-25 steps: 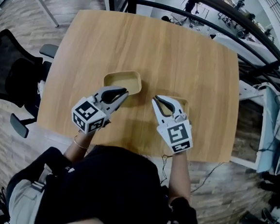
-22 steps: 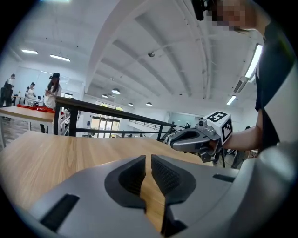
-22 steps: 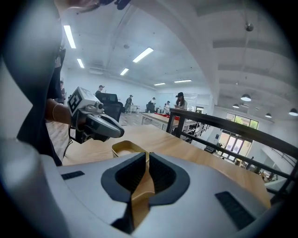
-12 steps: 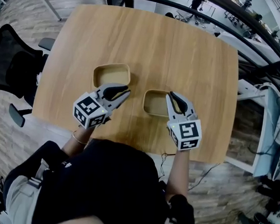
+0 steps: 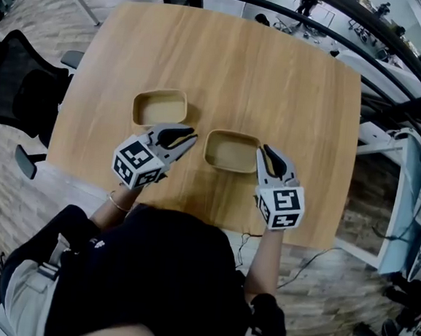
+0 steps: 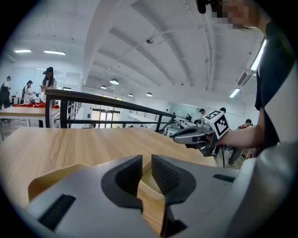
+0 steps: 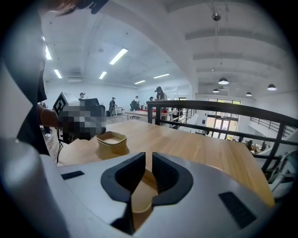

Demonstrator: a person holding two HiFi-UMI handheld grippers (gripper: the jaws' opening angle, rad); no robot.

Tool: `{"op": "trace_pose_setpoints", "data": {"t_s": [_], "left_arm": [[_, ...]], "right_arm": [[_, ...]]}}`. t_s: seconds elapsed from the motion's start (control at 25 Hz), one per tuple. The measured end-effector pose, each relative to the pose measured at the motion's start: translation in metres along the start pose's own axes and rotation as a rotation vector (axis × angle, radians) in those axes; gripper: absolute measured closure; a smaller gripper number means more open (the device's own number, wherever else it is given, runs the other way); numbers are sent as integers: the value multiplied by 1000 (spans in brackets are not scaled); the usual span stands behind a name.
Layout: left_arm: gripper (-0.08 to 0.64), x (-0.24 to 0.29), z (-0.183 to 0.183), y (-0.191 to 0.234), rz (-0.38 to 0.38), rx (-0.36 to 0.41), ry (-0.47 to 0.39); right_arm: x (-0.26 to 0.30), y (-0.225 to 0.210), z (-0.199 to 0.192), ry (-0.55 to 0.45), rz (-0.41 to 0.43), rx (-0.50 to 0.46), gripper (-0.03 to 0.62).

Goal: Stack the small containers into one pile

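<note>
Two shallow tan containers sit on the wooden table (image 5: 277, 74). One container (image 5: 161, 108) lies to the left, and it also shows in the right gripper view as the far container (image 7: 111, 139). The other container (image 5: 232, 151) lies in the middle. My left gripper (image 5: 191, 134) is shut and empty, its tips in the gap between the two containers, touching neither. My right gripper (image 5: 265, 149) is shut, with its tips at the middle container's right rim. That container (image 7: 139, 193) shows just under the right gripper (image 7: 149, 158); nothing is clamped between the pads. Through the left gripper (image 6: 146, 160) I see its wall (image 6: 149, 186).
A black office chair (image 5: 20, 88) stands left of the table. A dark railing (image 5: 318, 27) curves behind the far edge. The table's near edge runs just under both hands, close to the person's body. White equipment (image 5: 414, 181) stands off the right side.
The right gripper has swung right, from over the middle container to its right rim. The left gripper has drawn away from the left container's corner. Neither container has shifted on the table.
</note>
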State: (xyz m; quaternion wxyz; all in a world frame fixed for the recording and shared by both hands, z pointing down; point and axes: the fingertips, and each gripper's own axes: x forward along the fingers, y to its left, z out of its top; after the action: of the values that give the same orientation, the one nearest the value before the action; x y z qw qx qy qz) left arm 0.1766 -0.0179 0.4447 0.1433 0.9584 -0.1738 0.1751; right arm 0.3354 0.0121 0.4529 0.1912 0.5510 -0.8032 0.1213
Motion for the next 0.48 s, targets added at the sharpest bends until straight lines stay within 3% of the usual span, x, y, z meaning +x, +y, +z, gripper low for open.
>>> {"op": "trace_pose_setpoints", "data": {"t_s": [0.28, 0.48], "left_arm": [[509, 17, -16, -7, 36, -29, 34], [446, 29, -32, -10, 62, -88, 60]], "right_arm": [[-2, -11, -26, 37, 20, 47, 560], [4, -18, -50, 74, 52, 69, 551]]}}
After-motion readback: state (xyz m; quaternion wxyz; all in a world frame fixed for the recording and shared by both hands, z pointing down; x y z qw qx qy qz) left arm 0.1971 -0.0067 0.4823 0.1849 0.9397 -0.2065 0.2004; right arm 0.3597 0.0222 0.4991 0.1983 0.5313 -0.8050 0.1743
